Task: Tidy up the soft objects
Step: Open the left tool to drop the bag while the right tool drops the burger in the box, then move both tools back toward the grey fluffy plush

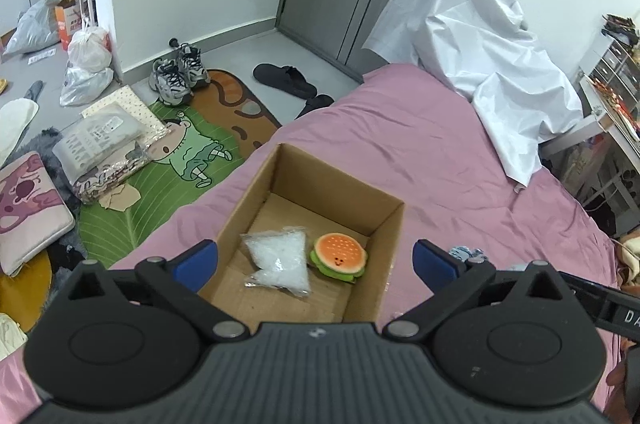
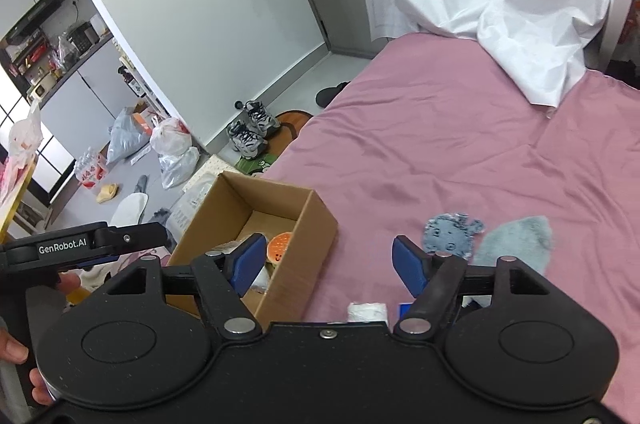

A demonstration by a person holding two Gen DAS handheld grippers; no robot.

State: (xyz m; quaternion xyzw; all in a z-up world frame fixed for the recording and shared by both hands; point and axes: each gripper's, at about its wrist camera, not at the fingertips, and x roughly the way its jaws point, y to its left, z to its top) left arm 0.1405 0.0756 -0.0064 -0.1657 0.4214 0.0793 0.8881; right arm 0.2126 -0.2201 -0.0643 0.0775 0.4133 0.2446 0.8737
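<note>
An open cardboard box [image 1: 384, 212] sits on the pink bed; it also shows in the right wrist view [image 2: 308, 236]. Inside lie a clear bag of white filling [image 1: 280, 260] and an orange burger plush [image 1: 340, 256], also seen in the right wrist view [image 2: 279, 247]. My left gripper [image 1: 316, 264] is open and empty above the box's near end. My right gripper [image 2: 330, 264] is open and empty over the bed just right of the box. A blue fuzzy plush [image 2: 452, 230], a grey-blue furry item [image 2: 516, 236] and a small white item [image 2: 366, 312] lie on the bed near the right gripper.
A white sheet [image 1: 472, 36] is heaped at the bed's far end. The floor to the left holds a cartoon mat [image 1: 176, 160], sneakers [image 1: 178, 74], black slippers [image 1: 288, 80], packages [image 1: 96, 140] and plastic bags [image 1: 88, 64]. A shelf [image 1: 616, 92] stands right of the bed.
</note>
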